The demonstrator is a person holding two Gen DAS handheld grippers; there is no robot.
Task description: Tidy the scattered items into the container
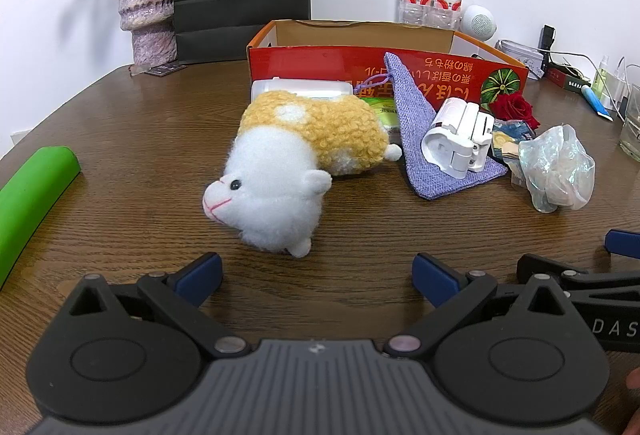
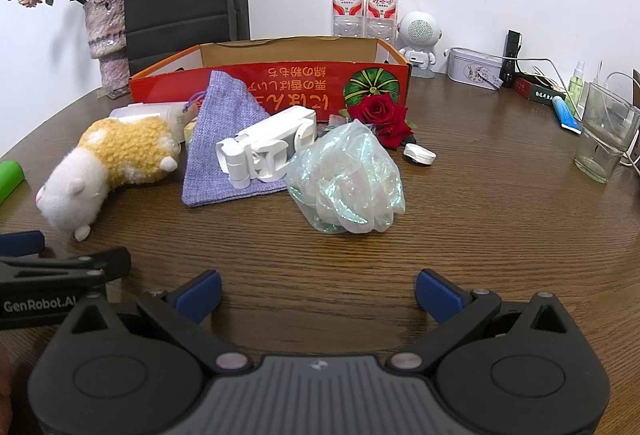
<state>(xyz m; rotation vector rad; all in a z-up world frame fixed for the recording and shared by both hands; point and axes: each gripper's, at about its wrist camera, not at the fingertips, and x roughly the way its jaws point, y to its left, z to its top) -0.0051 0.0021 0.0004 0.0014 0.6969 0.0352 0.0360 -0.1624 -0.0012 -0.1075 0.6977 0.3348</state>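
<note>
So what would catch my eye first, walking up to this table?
Probably the plush hamster, white and yellow, lying on its side on the wooden table. Behind it stands the open red cardboard box, with a lilac pouch, a white gadget, a shimmery bag and a red rose scattered before it.

Your desk (image 2: 460, 219) is dark wood-grain with a rounded edge. Resting directly on it: an open red cardboard box (image 2: 280, 85) toward the back; a plush hamster (image 1: 296, 155) on its side at front left; a lilac cloth pouch (image 2: 224, 151) lying flat, leaning up the box front; an iridescent plastic bag (image 2: 348, 183) right of the pouch; a red rose (image 2: 382, 117) against the box. At the far left edge you have a green roll (image 1: 32, 195). Two water bottles (image 2: 366, 3) stand behind the box, a glass (image 2: 600, 151) at far right.
</note>
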